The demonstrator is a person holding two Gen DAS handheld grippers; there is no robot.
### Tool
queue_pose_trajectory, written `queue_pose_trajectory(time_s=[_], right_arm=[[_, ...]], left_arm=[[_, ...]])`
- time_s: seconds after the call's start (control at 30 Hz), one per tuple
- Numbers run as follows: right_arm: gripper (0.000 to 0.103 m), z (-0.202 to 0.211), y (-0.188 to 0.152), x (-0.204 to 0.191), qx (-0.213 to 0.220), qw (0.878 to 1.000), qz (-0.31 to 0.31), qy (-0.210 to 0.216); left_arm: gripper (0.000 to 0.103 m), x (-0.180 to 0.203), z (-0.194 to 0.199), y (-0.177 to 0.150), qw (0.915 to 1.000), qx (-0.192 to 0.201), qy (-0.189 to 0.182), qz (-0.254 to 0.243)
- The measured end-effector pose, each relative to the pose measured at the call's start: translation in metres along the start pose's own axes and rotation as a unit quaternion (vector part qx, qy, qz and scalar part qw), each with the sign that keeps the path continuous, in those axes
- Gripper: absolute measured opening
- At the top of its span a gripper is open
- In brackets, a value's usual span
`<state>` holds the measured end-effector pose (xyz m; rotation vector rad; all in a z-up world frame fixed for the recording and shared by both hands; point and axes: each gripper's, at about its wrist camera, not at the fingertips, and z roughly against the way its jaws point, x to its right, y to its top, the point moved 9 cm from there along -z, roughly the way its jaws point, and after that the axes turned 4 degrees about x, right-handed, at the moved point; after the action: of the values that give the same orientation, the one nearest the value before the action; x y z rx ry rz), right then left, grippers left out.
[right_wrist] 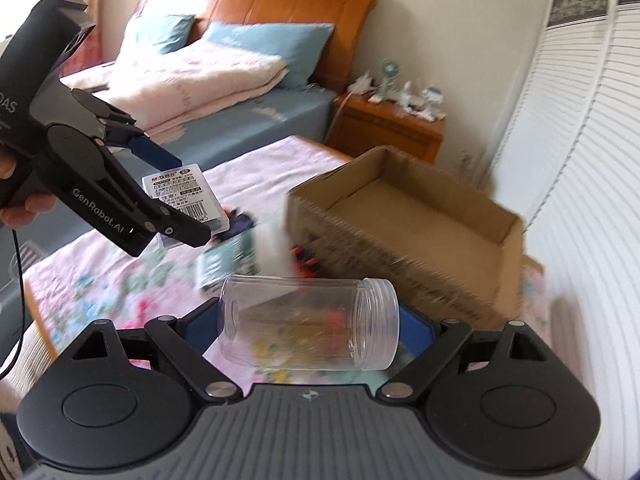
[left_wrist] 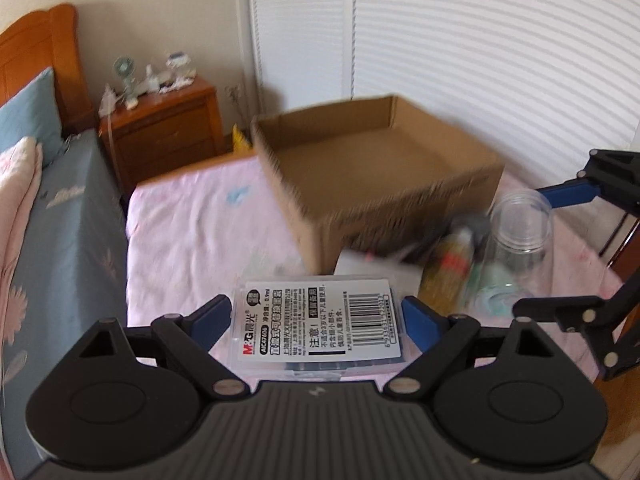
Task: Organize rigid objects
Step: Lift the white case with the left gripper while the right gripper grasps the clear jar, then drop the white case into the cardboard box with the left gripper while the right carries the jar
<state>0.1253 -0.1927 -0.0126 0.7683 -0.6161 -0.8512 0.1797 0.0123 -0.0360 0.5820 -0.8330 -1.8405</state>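
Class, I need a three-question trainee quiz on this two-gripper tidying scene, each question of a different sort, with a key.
1. True or false: the cardboard box already holds the clear plastic jar.
2. Which gripper holds the labelled plastic case? A) left gripper B) right gripper
3. Fill in: the jar held in the right gripper has no ____ on its threaded mouth.

Key: 1 false, the box looks empty; 2 A; 3 lid.

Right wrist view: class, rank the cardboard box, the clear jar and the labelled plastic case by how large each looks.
1. cardboard box
2. clear jar, though it is nearest the camera
3. labelled plastic case
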Motion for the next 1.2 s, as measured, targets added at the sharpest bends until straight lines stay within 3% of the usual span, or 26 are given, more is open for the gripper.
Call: queue_pose_trajectory(time_s=[0.27,0.57,0.9,1.2], right_arm=[[0.093,-0.003,0.028,0.052,0.028,0.998,-0.028,-0.045],[0.093,-0.022,0.036,0.098,0.020,0.995,-0.064,-0.070],[0.093,-0.040,0.036,0.116,0.003,0.993,-0.080,-0.082],[0.093,-0.048,0.040,0.116,-0.004,0.994,-0.077,-0.081]], left_arm=[[0.091,0.010,-0.034,0.078,0.9989,0.039,-0.003,-0.027],[0.091,0.009,-0.110,0.134,0.9993,0.027,0.009,-0.026],[0.093,-0.011,-0.159,0.159,0.9982,0.029,0.051,0.012],[0.093,-0.007,-0.125,0.134,0.9994,0.010,0.032,0.009]])
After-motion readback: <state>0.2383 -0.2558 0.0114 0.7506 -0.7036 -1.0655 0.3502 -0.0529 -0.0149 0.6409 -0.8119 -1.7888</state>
